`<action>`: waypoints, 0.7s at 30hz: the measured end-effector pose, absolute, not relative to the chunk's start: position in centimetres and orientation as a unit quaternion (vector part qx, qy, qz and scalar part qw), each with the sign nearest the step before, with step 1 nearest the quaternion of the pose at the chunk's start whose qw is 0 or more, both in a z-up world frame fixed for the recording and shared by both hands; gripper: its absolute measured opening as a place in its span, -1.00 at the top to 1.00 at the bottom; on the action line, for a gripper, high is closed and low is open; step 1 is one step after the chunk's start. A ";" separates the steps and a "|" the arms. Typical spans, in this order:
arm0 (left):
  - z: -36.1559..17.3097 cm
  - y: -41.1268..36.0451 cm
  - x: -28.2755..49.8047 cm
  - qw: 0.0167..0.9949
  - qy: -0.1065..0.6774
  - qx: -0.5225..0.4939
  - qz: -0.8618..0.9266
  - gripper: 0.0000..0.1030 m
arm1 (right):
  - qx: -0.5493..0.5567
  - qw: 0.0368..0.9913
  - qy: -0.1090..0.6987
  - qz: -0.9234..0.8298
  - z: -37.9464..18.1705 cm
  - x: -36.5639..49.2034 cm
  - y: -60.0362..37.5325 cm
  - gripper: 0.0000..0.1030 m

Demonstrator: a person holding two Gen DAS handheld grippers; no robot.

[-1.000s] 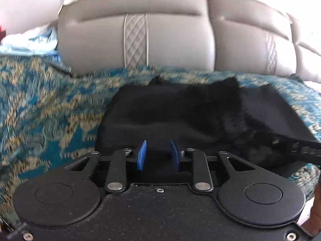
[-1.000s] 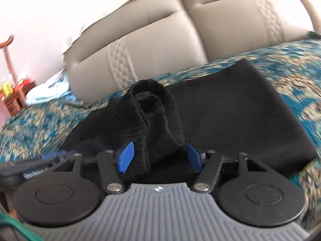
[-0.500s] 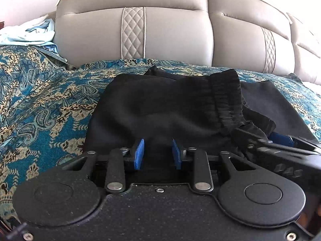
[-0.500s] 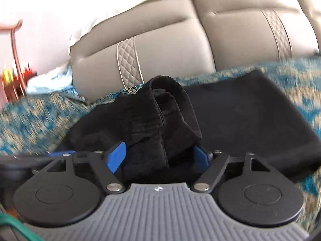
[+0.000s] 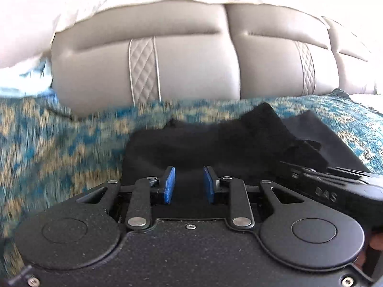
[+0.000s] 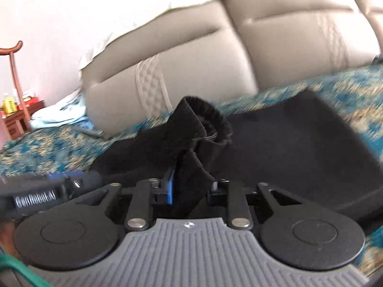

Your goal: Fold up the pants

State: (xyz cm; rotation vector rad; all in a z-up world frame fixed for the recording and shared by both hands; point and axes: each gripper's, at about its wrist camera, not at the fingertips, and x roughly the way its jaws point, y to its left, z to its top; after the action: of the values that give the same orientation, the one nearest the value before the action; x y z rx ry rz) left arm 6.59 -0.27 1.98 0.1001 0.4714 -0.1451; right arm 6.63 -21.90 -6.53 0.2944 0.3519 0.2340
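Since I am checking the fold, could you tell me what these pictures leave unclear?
- Left gripper, left view: black pants hide whether it pinches cloth.
- Right gripper, right view: pants cover its right pad.
- Bedspread, both views: blurred pattern.
- Pants' near edge: behind both gripper bodies.

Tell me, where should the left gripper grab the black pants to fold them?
Probably the near edge of the black pants, right ahead of the left gripper, coming in low from the front. The cloth lies flat there on the blue bedspread, so its open fingers could likely slide around the edge. The right gripper already pinches the bunched waistband.
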 end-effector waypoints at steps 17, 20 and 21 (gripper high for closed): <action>-2.0 -4.4 8.6 0.960 0.261 0.088 -0.055 0.48 | 0.198 0.962 0.180 -0.052 -7.7 4.8 -30.1 0.37; -2.0 -4.6 8.6 0.959 0.261 0.090 -0.056 0.48 | 0.180 0.966 0.177 -0.054 -7.8 4.4 -30.0 -0.02; -2.0 -4.6 8.6 0.959 0.261 0.090 -0.056 0.48 | 0.176 0.967 0.176 -0.056 -7.8 4.3 -30.0 -0.04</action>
State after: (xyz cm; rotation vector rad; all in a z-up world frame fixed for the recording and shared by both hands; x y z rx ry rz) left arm 8.63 -4.57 -2.04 0.1827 0.5296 -0.1135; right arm 4.27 -29.98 -7.82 0.3562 0.3569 -0.1135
